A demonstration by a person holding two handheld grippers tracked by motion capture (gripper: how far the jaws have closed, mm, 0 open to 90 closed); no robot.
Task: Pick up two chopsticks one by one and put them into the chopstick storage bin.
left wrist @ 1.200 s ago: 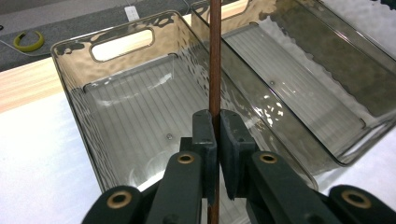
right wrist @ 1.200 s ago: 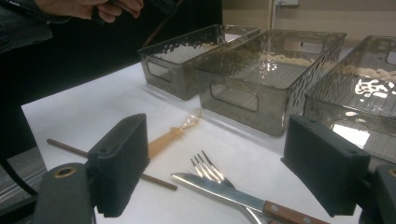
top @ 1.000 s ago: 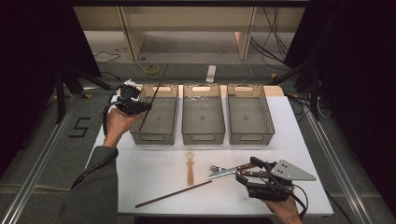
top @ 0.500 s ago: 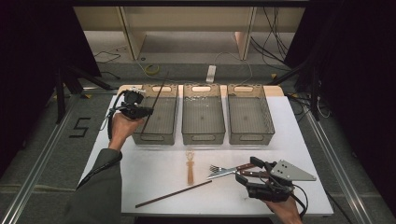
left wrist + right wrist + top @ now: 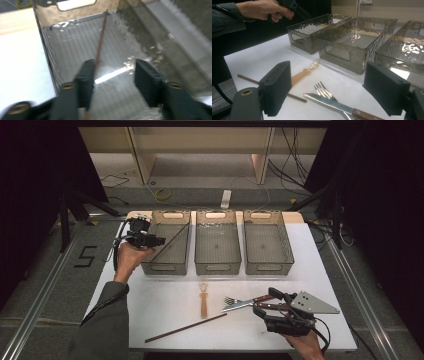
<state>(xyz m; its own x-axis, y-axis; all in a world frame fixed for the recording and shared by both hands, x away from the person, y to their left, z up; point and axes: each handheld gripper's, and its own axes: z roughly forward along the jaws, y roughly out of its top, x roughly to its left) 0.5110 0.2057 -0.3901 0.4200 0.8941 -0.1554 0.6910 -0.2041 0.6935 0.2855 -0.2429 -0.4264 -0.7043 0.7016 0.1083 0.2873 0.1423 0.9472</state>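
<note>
High view: the left gripper (image 5: 159,240) has spread its jaws, leaving a chopstick (image 5: 169,243) slanted in the left bin (image 5: 151,266) (one sorted), while the right gripper (image 5: 267,302) waits wide open by the knife (image 5: 247,303).

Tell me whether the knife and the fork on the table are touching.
Touching. In the right gripper view the knife blade lies across the fork just below its tines, with no gap; the high view shows them crossed too.
</note>
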